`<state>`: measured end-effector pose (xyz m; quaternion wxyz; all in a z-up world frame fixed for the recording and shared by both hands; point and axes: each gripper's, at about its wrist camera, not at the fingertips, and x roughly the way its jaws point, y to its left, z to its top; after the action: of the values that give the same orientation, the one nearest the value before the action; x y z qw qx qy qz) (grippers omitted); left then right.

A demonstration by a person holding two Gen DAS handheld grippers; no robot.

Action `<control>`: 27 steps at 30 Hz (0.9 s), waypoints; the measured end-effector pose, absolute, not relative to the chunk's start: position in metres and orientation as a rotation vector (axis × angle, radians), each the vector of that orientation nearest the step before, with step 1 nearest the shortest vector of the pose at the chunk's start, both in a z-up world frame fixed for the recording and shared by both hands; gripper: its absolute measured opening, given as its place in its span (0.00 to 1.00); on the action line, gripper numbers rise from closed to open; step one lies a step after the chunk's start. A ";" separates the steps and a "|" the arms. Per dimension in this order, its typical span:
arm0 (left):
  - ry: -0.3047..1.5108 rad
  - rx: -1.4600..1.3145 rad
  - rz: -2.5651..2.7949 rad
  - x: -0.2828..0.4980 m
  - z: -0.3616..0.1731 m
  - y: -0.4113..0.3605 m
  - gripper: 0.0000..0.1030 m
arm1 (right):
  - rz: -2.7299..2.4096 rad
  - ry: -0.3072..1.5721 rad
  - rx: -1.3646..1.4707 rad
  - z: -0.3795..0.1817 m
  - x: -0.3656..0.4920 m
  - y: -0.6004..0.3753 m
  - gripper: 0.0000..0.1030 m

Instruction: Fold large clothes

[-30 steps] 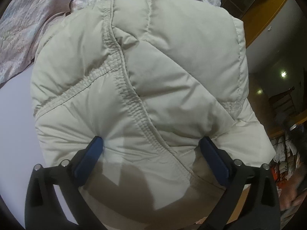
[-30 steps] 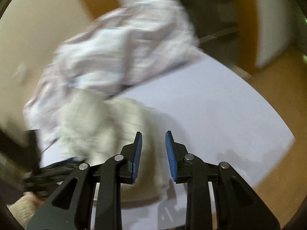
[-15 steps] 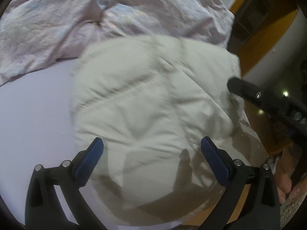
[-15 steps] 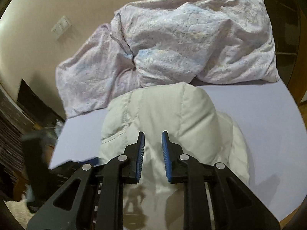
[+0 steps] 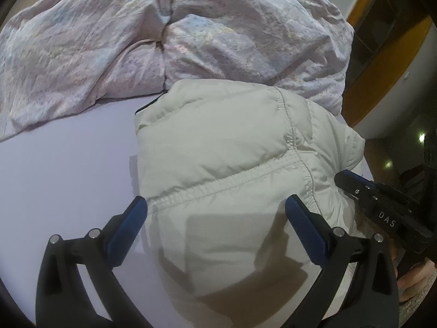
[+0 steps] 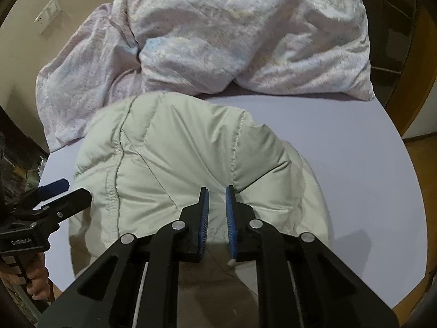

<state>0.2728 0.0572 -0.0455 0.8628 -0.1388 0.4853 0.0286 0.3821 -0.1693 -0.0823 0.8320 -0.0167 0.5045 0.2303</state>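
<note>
Jacket (image 6: 174, 169) lay puffed on bed (image 6: 355, 164), near edge. Right gripper (image 6: 217, 213) over its near hem, just been closing, nearly pressed together, no cloth seen between. Left gripper (image 5: 215, 227) spread wide, empty. Better to bite deeper into hem, then press down: padding looked springy. Beyond, crumpled duvet (image 6: 245, 35) crowded fold space.

Puffy off-white quilted jacket (image 5: 232, 164), folded into a rounded bundle, flat on the lilac bedsheet (image 5: 68, 164).
</note>
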 end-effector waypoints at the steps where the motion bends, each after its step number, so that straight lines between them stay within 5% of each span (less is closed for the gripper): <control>1: 1.019 -0.276 0.056 0.275 -0.047 0.053 0.97 | 0.487 1.070 -0.036 -0.085 0.382 -0.170 0.12; 27: 0.975 -0.093 0.081 0.296 -0.082 0.016 0.98 | 0.490 1.042 -0.047 -0.134 0.391 -0.178 0.12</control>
<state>0.2964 0.0163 -0.0820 0.8816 -0.0447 0.4683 0.0388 0.3914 -0.1776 -0.1338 0.8386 -0.0224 0.4925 0.2315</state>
